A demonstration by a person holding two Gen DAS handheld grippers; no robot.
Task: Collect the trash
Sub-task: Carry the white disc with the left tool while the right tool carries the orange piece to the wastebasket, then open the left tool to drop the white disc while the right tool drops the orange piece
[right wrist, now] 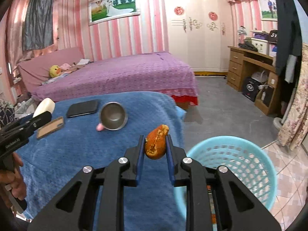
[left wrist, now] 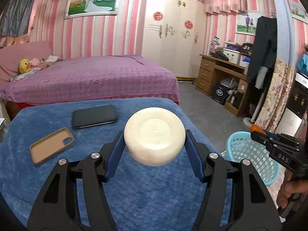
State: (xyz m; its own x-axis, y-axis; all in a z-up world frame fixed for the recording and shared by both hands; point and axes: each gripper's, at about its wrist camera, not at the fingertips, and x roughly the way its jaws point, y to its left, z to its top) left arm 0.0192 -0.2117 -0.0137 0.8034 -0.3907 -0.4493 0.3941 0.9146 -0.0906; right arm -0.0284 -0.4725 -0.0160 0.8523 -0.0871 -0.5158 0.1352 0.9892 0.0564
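Left gripper (left wrist: 154, 141) grips white soap (left wrist: 154, 136), right gripper (right wrist: 155, 144) orange peel (right wrist: 156, 142); only the right view shows the steel bowl (right wrist: 113, 116)

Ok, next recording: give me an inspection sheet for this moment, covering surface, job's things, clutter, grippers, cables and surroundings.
Surface: blue towel covering the table.
Job's things: white round soap-like bar and orange peel piece, both lifted off the towel; light blue mesh basket on the floor by the table's right edge.
Clutter: dark phone, tan phone case, metal bowl with a pink item beside it.
Grippers: left gripper shut on the bar; right gripper shut on the peel.
Cables: nothing seen.
Surroundings: purple bed, white wardrobe, wooden desk.
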